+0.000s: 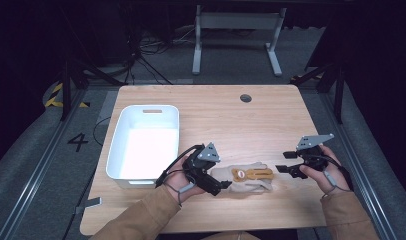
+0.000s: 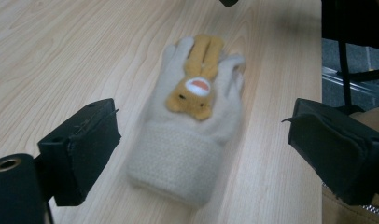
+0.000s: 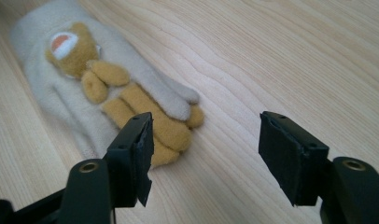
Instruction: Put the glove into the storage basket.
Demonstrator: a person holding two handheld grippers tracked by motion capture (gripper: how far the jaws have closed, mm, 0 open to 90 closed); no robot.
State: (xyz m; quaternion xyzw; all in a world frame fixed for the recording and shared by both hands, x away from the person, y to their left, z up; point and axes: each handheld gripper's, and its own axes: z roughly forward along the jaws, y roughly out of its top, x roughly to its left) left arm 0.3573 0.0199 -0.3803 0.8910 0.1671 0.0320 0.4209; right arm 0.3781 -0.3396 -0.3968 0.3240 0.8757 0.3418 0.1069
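The cream glove [image 1: 247, 180] with its orange animal figure [image 1: 251, 174] lies flat on the bench [image 1: 271, 120], just right of the white bin [image 1: 143, 142]. Your left gripper [image 1: 223, 186] sits at the glove's cuff, jaws wide apart on either side of it, clamping nothing. Your right gripper [image 1: 282, 169] is just beyond the glove's fingertips, jaws apart and empty.

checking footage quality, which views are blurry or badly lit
High view: dark surroundings, table evenly lit, white bin interior glaring. Left gripper view: glove smeared, soft, its cuff most. Right gripper view: glove's fingertips crisp, cuff end softer; open hand-held gripper sharp.
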